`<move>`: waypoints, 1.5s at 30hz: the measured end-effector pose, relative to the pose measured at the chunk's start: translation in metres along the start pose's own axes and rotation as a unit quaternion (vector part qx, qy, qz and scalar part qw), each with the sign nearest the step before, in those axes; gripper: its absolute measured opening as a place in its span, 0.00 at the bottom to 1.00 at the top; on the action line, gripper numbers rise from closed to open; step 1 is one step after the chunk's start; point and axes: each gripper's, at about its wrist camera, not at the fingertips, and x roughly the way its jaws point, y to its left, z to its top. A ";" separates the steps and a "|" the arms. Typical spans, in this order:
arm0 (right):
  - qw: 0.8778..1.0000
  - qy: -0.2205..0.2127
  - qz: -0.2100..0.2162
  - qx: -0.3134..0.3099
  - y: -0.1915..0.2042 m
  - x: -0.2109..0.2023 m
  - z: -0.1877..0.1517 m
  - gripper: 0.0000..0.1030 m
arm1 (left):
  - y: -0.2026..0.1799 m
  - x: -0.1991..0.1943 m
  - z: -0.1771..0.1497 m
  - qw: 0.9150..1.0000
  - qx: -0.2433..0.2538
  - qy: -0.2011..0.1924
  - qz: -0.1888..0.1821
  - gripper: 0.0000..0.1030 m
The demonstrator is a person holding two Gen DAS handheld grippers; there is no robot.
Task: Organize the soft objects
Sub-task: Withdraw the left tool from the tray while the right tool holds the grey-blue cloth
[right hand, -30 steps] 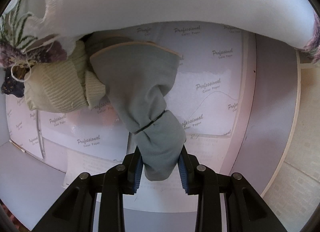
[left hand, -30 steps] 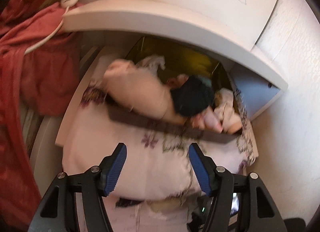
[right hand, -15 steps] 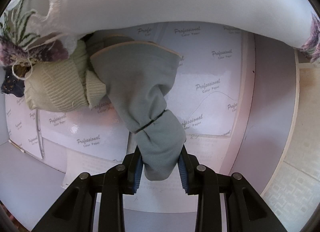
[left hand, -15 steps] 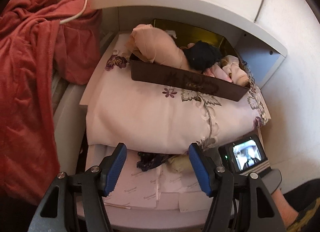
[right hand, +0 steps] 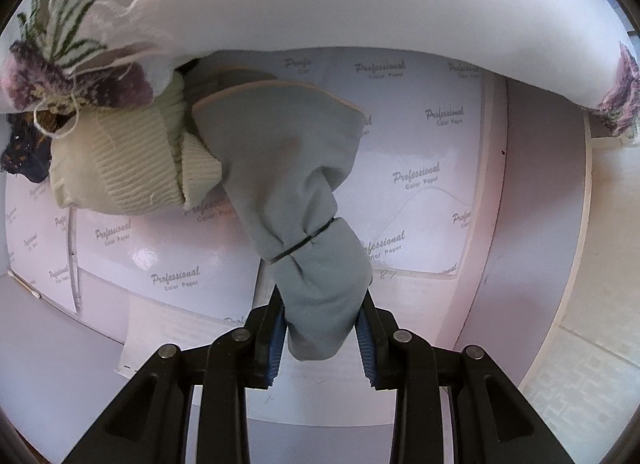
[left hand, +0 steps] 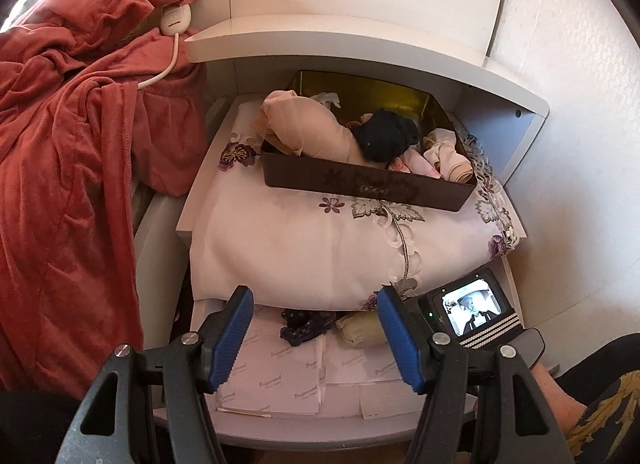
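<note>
My right gripper (right hand: 322, 328) is shut on a grey-green rolled sock bundle (right hand: 296, 184) tied with a thin black band, low over the paper-lined lower shelf (right hand: 420, 168). A cream ribbed sock bundle (right hand: 132, 168) lies just left of it, under the hanging edge of the embroidered white cloth (right hand: 360, 4). My left gripper (left hand: 314, 336) is open and empty, held back from the nightstand. A dark box (left hand: 368, 184) on the cloth (left hand: 304, 240) holds a beige bundle (left hand: 308, 128), a black bundle (left hand: 388, 136) and pale pink and cream pieces (left hand: 436, 156).
A red robe (left hand: 72, 152) hangs at the left with a white corded controller (left hand: 175, 19) on it. A dark lace piece (left hand: 302, 324) lies on the lower shelf. The right gripper's camera screen (left hand: 472, 310) shows at the shelf's right. A cotton swab (left hand: 244, 412) lies near the front edge.
My left gripper has drawn back and up from the box, so the whole nightstand now shows. My right gripper has stayed shut on the grey-green bundle, almost still.
</note>
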 end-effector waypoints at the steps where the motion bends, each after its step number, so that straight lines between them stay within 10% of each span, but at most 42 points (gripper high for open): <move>1: 1.000 -0.001 -0.001 0.000 0.002 0.001 -0.002 0.32 | 0.000 -0.001 0.000 1.000 0.001 -0.002 0.001 0.63; 18: 1.000 -0.006 0.008 -0.001 -0.005 0.002 -0.005 0.32 | -0.064 -0.008 -0.024 0.983 0.127 0.000 -0.133 0.63; 45: 1.000 -0.009 0.012 0.004 -0.012 0.002 -0.005 0.29 | -0.057 0.024 -0.041 0.986 0.121 0.064 -0.100 0.63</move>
